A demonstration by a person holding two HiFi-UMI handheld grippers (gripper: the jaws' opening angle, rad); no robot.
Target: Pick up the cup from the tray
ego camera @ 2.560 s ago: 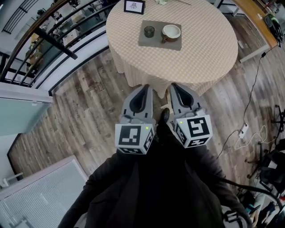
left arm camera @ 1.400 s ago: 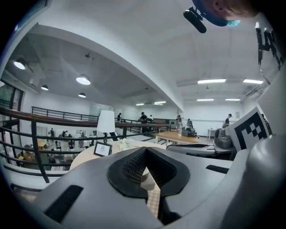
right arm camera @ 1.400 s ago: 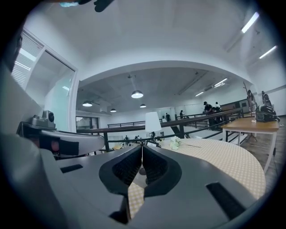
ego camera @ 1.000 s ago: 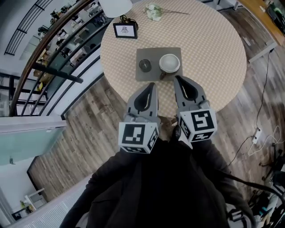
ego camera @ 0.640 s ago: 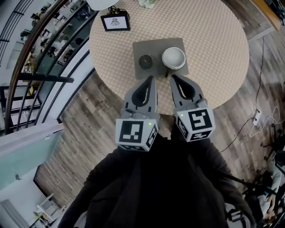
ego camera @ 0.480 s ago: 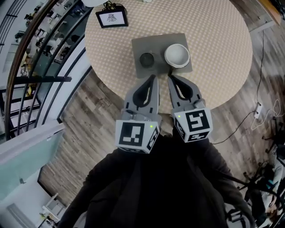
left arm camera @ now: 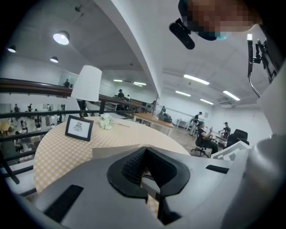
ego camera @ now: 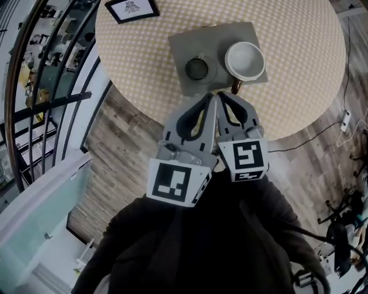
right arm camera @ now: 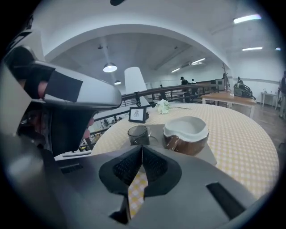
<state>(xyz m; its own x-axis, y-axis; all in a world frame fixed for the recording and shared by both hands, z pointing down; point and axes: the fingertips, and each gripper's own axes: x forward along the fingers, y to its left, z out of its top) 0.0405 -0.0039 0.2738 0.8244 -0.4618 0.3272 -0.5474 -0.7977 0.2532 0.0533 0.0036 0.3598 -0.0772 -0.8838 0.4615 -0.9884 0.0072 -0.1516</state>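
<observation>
A grey tray (ego camera: 215,40) lies on the round checkered table (ego camera: 299,86). Two vessels stand on the tray. One is a small dark glass cup (ego camera: 196,69) (right arm camera: 138,134). To its right is a brown mug with a white inside (ego camera: 245,60) (right arm camera: 186,133), its handle towards me. My left gripper (ego camera: 208,97) (left arm camera: 144,153) and my right gripper (ego camera: 222,96) (right arm camera: 142,148) are side by side with their tips at the tray's near edge. Both are shut on nothing. The right gripper points between the cup and the mug.
At the table's far side are a framed picture (ego camera: 131,8) (left arm camera: 79,128), a white lamp (left arm camera: 87,83) and a white flower (right arm camera: 163,106). A black railing (ego camera: 52,103) runs along the left. Wood floor surrounds the table, with cables (ego camera: 339,123) at the right.
The table and tray have come much closer in the head view. Both grippers have moved forward to the tray's near edge, and their tips have drawn together.
</observation>
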